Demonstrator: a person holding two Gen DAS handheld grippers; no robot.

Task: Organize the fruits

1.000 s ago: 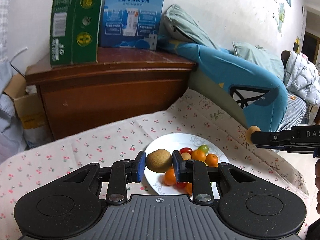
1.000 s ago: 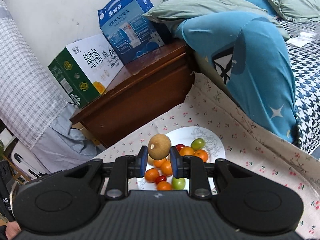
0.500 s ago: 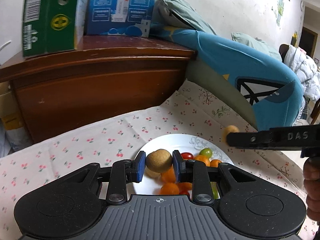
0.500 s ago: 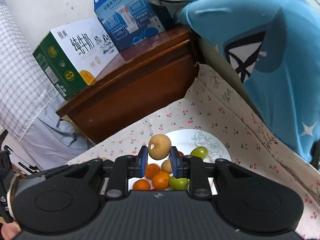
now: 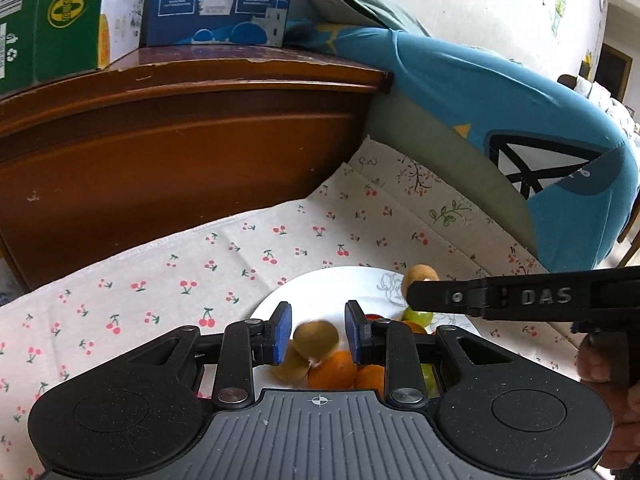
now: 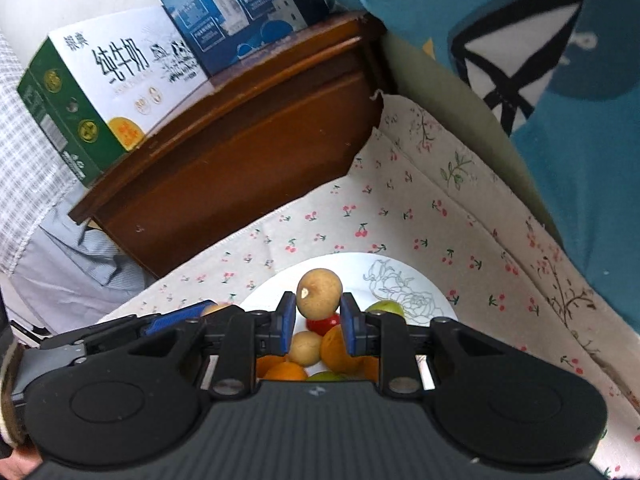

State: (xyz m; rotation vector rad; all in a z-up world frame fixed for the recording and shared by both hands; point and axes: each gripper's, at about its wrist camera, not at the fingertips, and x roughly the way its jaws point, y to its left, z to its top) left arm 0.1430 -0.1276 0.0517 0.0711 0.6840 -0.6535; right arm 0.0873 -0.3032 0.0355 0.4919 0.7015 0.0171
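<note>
Two grippers sit over the white plate [image 5: 320, 284] on the cherry-print cloth [image 5: 160, 280]. Your L gripper [image 5: 317, 328]: pads slightly spread, w/ a blurred brown fruit [image 5: 316, 336] loose btwn them, thin gaps both sides, just above the oranges [image 5: 332, 372]. Your R gripper [image 6: 317, 308] pinches a second brown fruit [image 6: 319, 294] at its tips, over the plate's pile.

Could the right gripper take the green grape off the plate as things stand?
Probably not yet: the right gripper is shut on a brown fruit. The green grape lies uncovered on the plate beside its fingers, so it would have to release first.
</note>
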